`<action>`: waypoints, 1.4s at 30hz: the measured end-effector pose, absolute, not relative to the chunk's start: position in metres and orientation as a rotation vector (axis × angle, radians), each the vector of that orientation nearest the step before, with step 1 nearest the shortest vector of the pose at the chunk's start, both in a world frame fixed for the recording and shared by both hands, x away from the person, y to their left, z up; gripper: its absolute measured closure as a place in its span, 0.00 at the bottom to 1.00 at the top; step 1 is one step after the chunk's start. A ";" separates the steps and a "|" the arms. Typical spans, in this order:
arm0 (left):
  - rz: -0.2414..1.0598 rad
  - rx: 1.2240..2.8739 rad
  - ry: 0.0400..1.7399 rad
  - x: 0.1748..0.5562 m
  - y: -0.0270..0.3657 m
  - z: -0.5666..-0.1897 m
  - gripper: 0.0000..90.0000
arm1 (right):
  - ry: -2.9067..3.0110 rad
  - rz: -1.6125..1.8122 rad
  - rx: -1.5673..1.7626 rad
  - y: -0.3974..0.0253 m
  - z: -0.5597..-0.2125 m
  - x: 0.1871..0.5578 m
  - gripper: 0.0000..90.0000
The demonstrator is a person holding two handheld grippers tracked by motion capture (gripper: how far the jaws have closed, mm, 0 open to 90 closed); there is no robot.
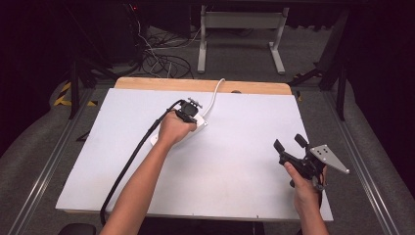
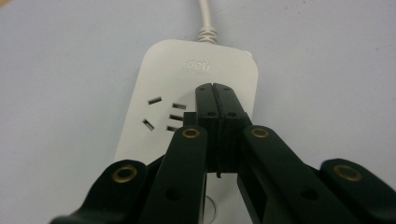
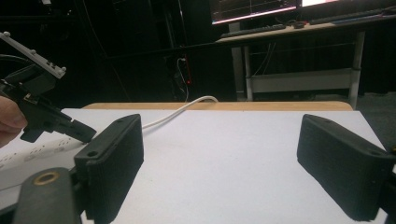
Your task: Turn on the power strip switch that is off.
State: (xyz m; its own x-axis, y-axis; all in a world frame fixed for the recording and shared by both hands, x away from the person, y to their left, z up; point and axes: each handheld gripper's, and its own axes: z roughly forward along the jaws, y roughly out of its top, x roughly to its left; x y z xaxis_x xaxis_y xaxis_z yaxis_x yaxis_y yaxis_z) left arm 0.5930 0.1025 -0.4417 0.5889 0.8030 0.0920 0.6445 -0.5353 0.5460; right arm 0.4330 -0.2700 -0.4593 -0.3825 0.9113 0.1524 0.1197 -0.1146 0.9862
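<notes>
My left tool point(image 2: 213, 88), jaws pressed together, tip down on the white plastic power strip point(image 2: 163, 70) mid-desk point(image 1: 235, 161), beside its sockets; nothing plugged in yet. My right tool point(image 1: 293, 145) waits wide open, well apart

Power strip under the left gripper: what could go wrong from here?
The left gripper, jaws shut, presses on the power strip off-centre, beside the sockets; nothing else holds the strip, so it may slide or pivot on the table. The right gripper hangs open, apart. The cord could tug the strip.
</notes>
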 end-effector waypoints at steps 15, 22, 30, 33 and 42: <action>0.379 2.009 1.084 0.584 0.146 -0.427 1.00 | 1.509 1.572 1.167 -0.271 -0.460 0.433 0.17; 0.632 1.659 0.953 0.523 0.199 -0.387 1.00 | 1.499 1.587 1.178 -0.272 -0.461 0.436 0.17; 0.848 1.424 0.963 0.455 0.258 -0.401 1.00 | 1.519 1.578 1.150 -0.265 -0.460 0.438 0.17; 0.920 1.322 1.008 0.437 0.279 -0.411 1.00 | 1.521 1.577 1.152 -0.265 -0.461 0.438 0.17; 1.022 1.215 1.067 0.426 0.306 -0.411 0.97 | 1.544 1.568 1.138 -0.264 -0.462 0.435 0.17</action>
State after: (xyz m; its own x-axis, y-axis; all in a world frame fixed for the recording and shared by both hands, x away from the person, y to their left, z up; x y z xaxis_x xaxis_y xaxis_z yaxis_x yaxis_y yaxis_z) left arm 0.4256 0.3059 -0.4110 0.2033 0.9765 -0.0719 -0.0304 0.0797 0.9964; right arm 0.4353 -0.2639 -0.4621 -0.4102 0.9019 0.1351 0.1213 -0.0929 0.9883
